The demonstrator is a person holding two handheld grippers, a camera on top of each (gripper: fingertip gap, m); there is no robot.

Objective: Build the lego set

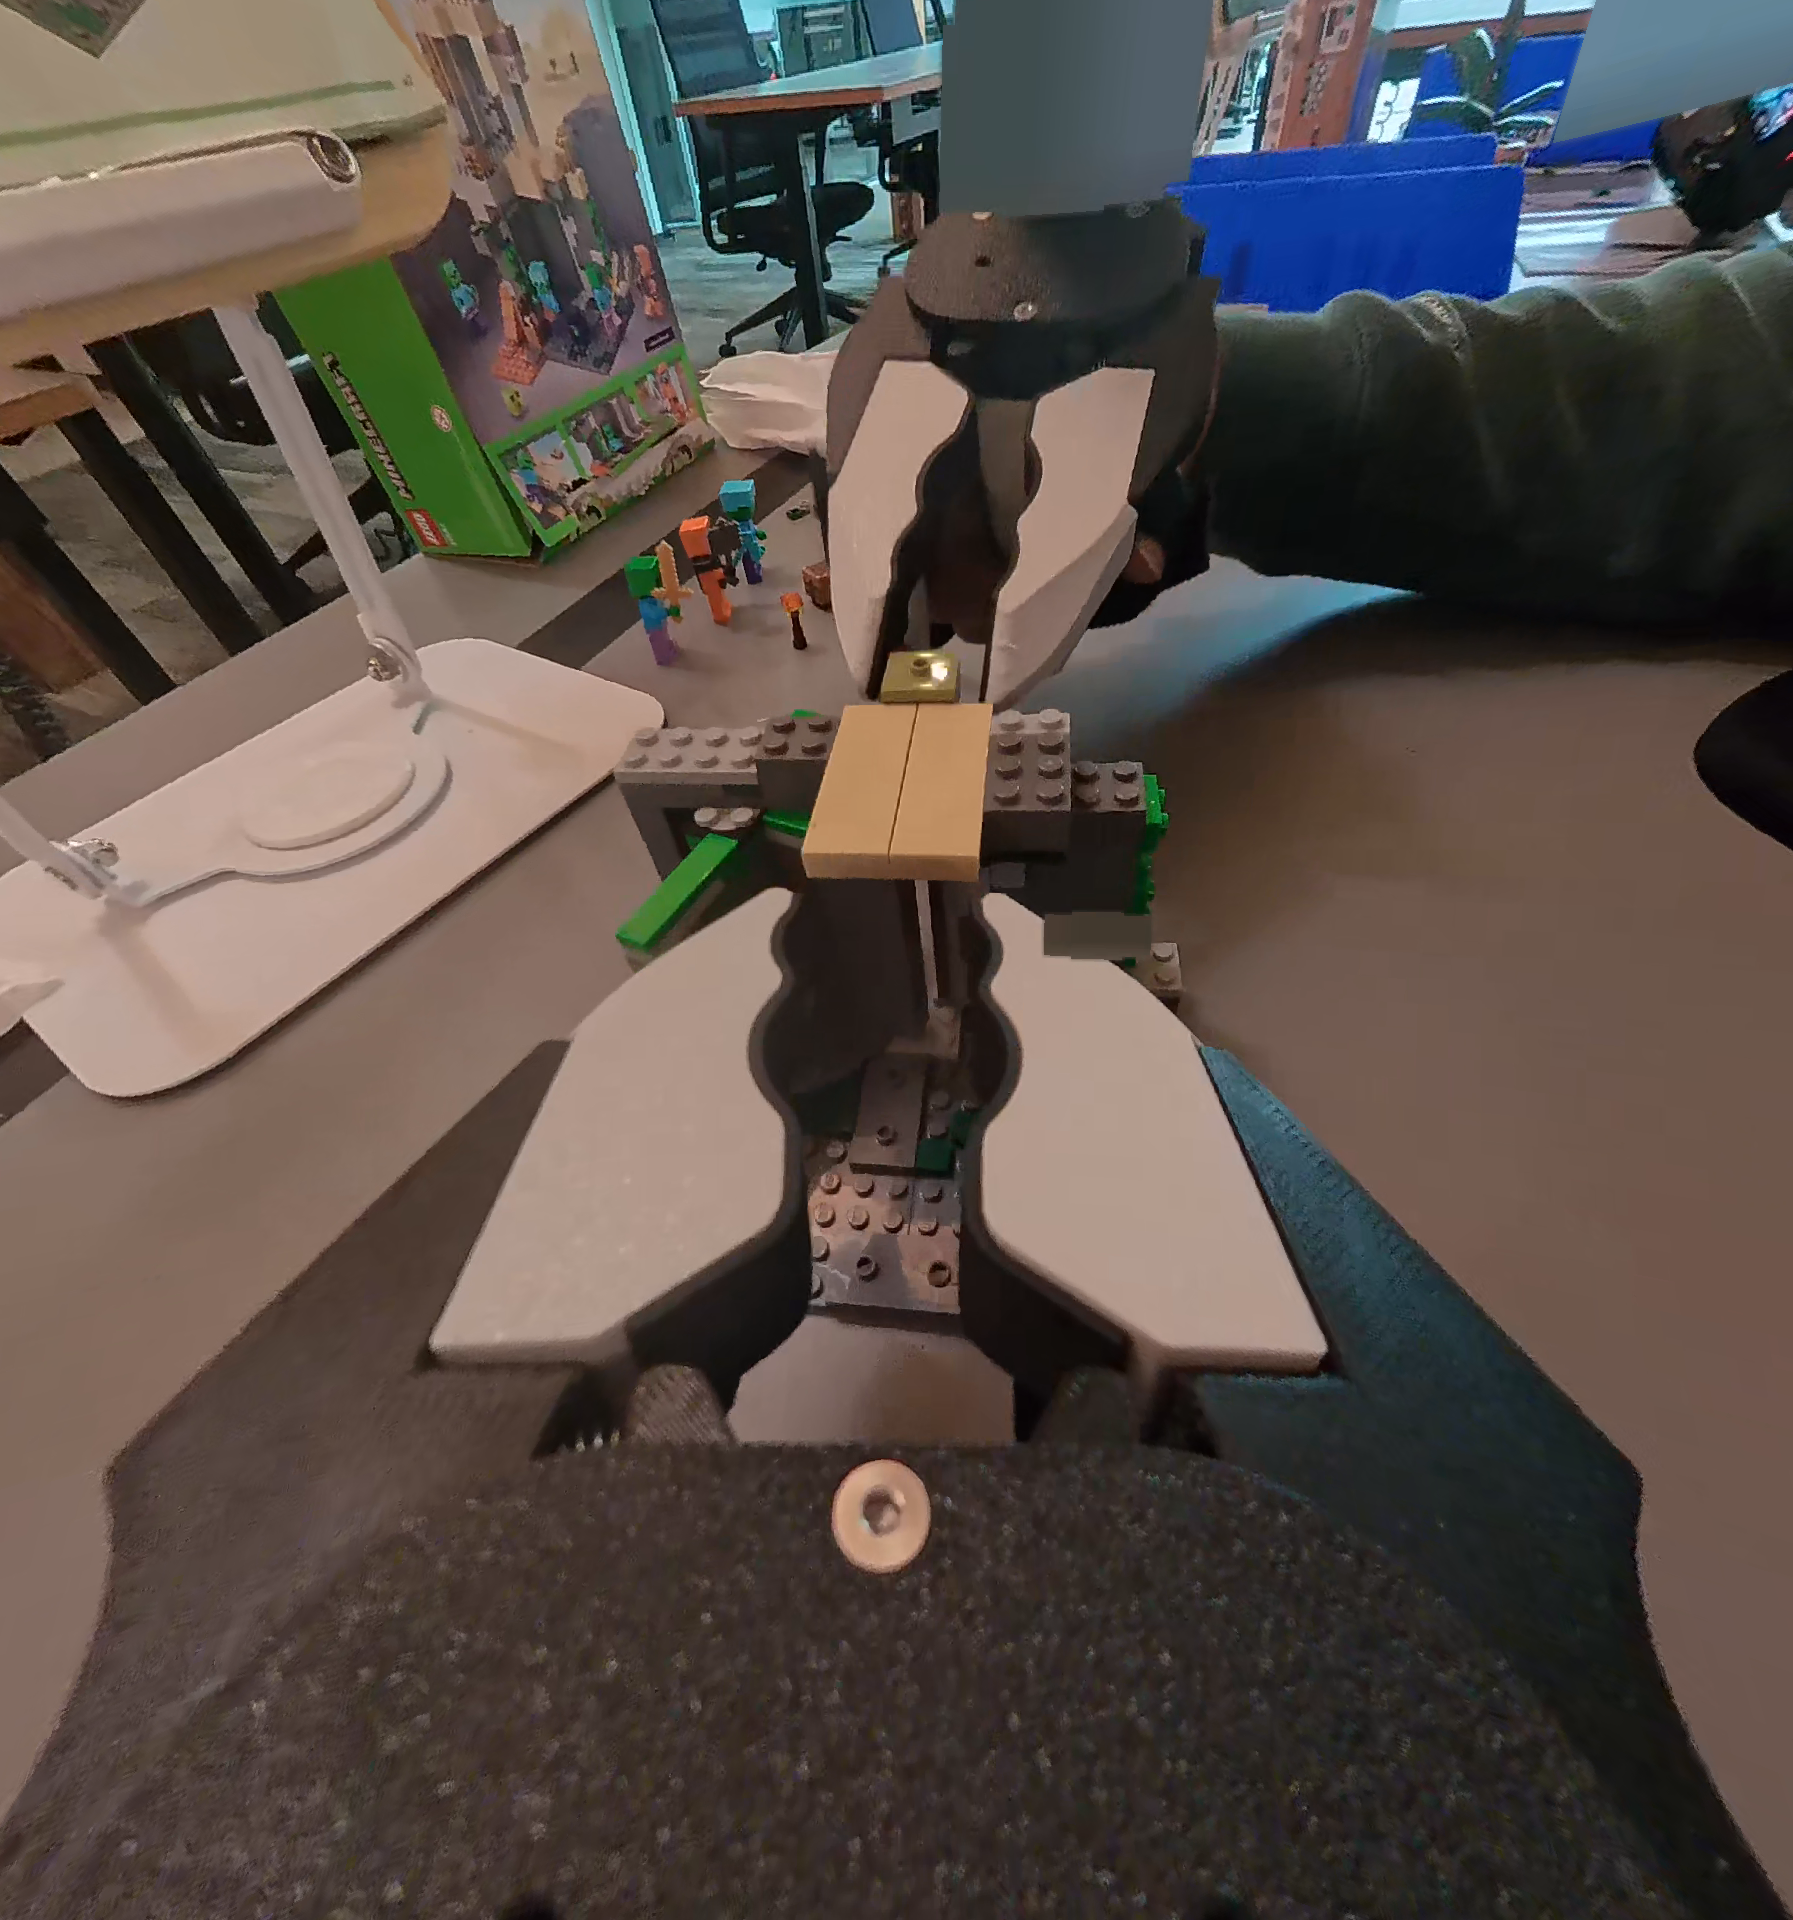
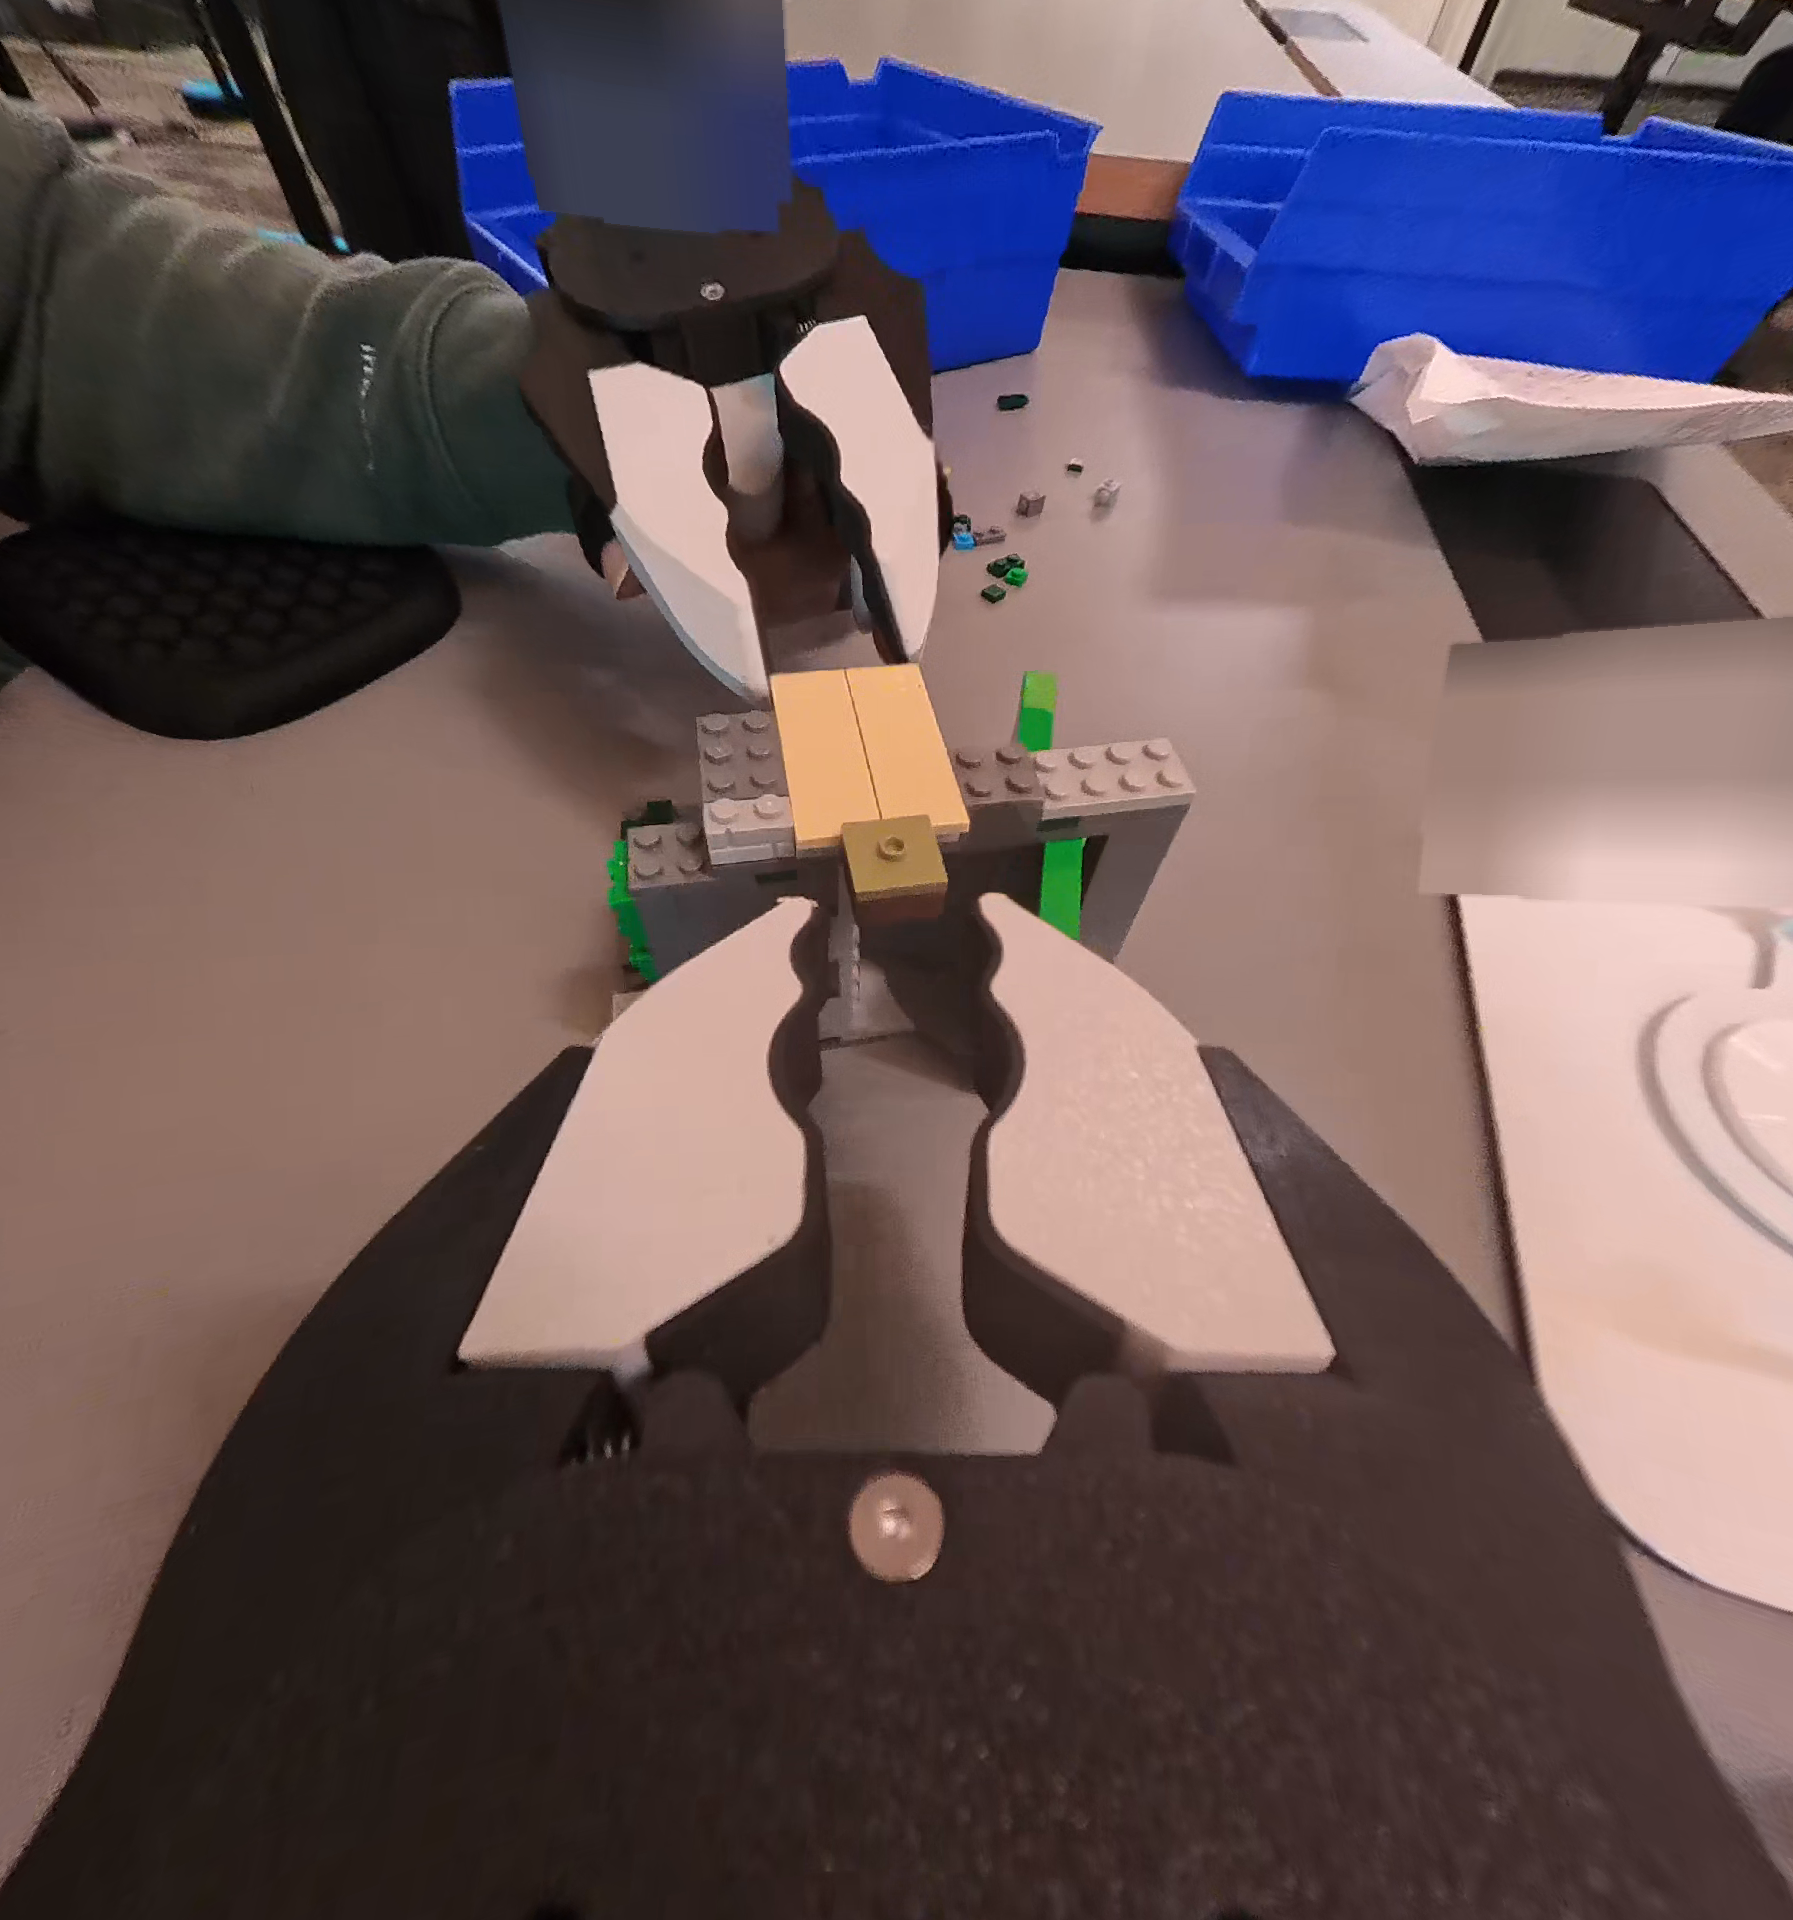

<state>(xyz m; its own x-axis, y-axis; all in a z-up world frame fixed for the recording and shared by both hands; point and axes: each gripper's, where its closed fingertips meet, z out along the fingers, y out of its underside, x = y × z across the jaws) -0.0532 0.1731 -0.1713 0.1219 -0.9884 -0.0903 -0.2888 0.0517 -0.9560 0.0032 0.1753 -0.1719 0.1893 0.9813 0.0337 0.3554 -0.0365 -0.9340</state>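
A grey lego build (image 1: 705, 753) with green pieces and two tan tiles (image 1: 897, 790) on top stands on the grey table. My left gripper (image 1: 881, 904) is closed around the build just below the near end of the tan tiles; it shows at the far end of the tiles in the right wrist view (image 2: 835, 665). My right gripper (image 2: 892, 914) is shut on a small olive plate (image 2: 894, 854) with a brown piece under it, held against the near edge of the tan tiles (image 2: 861, 753). From the left wrist view the right gripper (image 1: 933, 686) and olive plate (image 1: 921, 675) sit at the tiles' far edge.
A white stand base (image 1: 300, 810) lies left of the build, with the lego box (image 1: 518, 343) and several minifigures (image 1: 705, 582) behind. Blue bins (image 2: 1494, 229), crumpled paper (image 2: 1598, 405), loose small pieces (image 2: 1006, 566) and a black pad (image 2: 206, 623) lie on the far side. The grippers' ends are close to 7 centimetres from one another.
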